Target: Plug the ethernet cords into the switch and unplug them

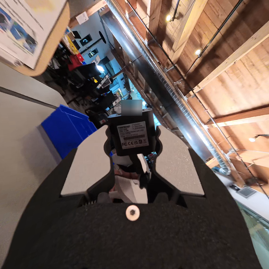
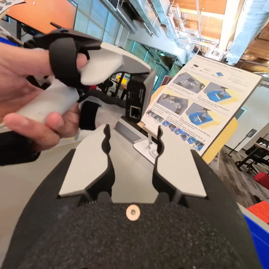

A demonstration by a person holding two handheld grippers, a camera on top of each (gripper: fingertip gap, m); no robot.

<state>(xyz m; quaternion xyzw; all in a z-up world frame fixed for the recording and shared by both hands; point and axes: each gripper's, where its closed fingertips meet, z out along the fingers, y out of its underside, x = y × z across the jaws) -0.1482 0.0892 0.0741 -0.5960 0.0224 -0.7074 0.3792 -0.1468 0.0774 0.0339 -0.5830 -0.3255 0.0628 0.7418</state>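
My left gripper (image 1: 131, 131) is shut on the black switch (image 1: 131, 135), with both pads pressed on its sides and its labelled underside facing the camera. In the right wrist view a hand (image 2: 29, 87) holds that left gripper (image 2: 139, 93) up above the table, with the switch (image 2: 134, 100) at its tips. A socket (image 2: 135, 112) on the switch's face has nothing plugged in. My right gripper (image 2: 133, 131) is open and empty, just below and in front of the switch.
An instruction board (image 2: 196, 110) on a white stand (image 2: 145, 147) stands right behind the switch. A blue bin (image 1: 65, 128) sits on the grey table (image 2: 21, 189), and a blue bin edge (image 2: 259, 240) is at the lower right. Chairs stand on the floor beyond. The gap from one gripper's tips to the other's is roughly 4 centimetres.
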